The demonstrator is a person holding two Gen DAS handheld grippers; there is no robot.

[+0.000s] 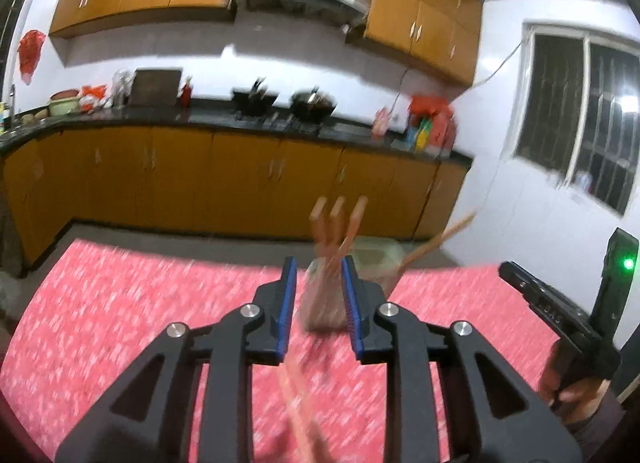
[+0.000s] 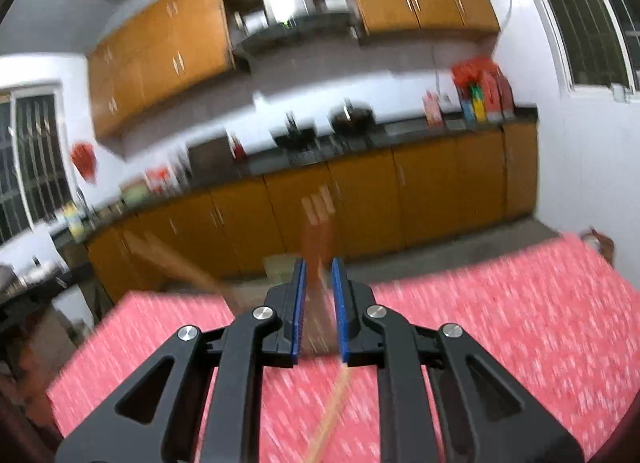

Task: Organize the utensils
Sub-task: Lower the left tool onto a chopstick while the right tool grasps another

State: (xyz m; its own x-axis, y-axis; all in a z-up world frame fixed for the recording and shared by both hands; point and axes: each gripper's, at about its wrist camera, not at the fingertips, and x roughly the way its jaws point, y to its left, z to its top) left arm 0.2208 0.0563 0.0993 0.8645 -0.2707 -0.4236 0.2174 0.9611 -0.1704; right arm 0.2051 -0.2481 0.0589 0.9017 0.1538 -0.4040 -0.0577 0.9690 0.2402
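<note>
Chopsticks (image 1: 338, 223) blur over red cloth (image 1: 120, 323) in kitchen; jaws' grip unclear.

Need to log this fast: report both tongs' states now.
Left tongs: open, straddling the utensil cup.
Right tongs: open, chopsticks between them; grip unclear.

Table under a red cloth flecked with white (image 1: 120, 323), blurred translucent cup-shaped holder (image 1: 324, 303) standing on it toward the far edge with wooden sticks (image 1: 340, 223) rising from it, a thin wooden stick (image 2: 332, 419) lying on the cloth nearer
</note>
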